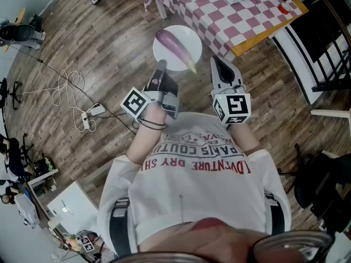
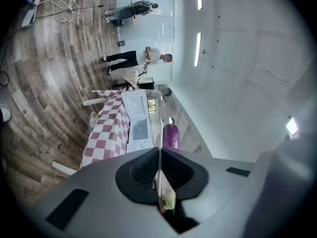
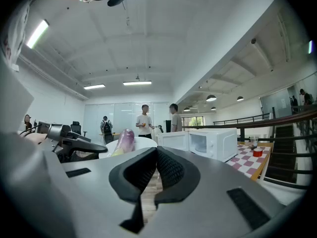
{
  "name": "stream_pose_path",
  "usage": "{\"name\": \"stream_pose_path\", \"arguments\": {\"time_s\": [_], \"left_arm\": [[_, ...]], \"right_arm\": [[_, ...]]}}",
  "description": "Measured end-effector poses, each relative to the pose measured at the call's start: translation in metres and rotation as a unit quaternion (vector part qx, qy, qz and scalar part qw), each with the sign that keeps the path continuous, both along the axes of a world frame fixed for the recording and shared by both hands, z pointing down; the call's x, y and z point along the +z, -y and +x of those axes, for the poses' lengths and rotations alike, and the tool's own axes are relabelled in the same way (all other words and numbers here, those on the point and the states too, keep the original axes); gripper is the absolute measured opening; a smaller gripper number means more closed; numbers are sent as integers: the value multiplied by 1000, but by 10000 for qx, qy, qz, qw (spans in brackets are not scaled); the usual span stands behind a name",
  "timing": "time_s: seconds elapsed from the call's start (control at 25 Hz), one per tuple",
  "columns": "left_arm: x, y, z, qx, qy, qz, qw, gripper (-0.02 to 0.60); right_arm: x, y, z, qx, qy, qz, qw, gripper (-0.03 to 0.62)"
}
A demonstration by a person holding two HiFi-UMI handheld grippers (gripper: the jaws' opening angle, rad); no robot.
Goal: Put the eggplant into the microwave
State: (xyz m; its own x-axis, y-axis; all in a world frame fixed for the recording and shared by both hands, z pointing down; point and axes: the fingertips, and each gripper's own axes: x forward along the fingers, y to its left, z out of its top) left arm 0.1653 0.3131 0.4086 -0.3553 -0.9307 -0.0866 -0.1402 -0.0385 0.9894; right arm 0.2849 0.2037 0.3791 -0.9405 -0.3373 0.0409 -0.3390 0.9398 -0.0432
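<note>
A purple eggplant lies on a round white plate held above the wood floor. My left gripper is shut on the plate's near rim; in the left gripper view the rim shows as a thin white edge pinched between the pads, with the eggplant beyond. My right gripper hovers just right of the plate, shut and empty. The white microwave stands on the checkered table, its door closed. In the right gripper view the eggplant sits left of the jaws.
Cables and a power strip lie on the floor to the left. A red cup stands near the table's edge, beside a black railing. Several people stand far off by the glass wall.
</note>
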Motion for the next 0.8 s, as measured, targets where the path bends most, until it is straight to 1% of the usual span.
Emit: {"name": "stream_pose_path", "arguments": {"time_s": [0.16,0.32,0.52,0.8], "left_arm": [[1,6,-2,45,-21,29,10000,34],[3,12,-4,61,-57,47,10000,34],[11,16,-10,53,-102,-36,9999,34],[12,27,-21,56,-79,-66,9999,34]], "right_arm": [[2,3,-3,-44,17,-101,9999,26],[5,8,-5,-13,3,-84,10000,26],[13,20,-4,190,87,-329,9992,27],[24,32,-10,319,51,-453,9984,26]]}}
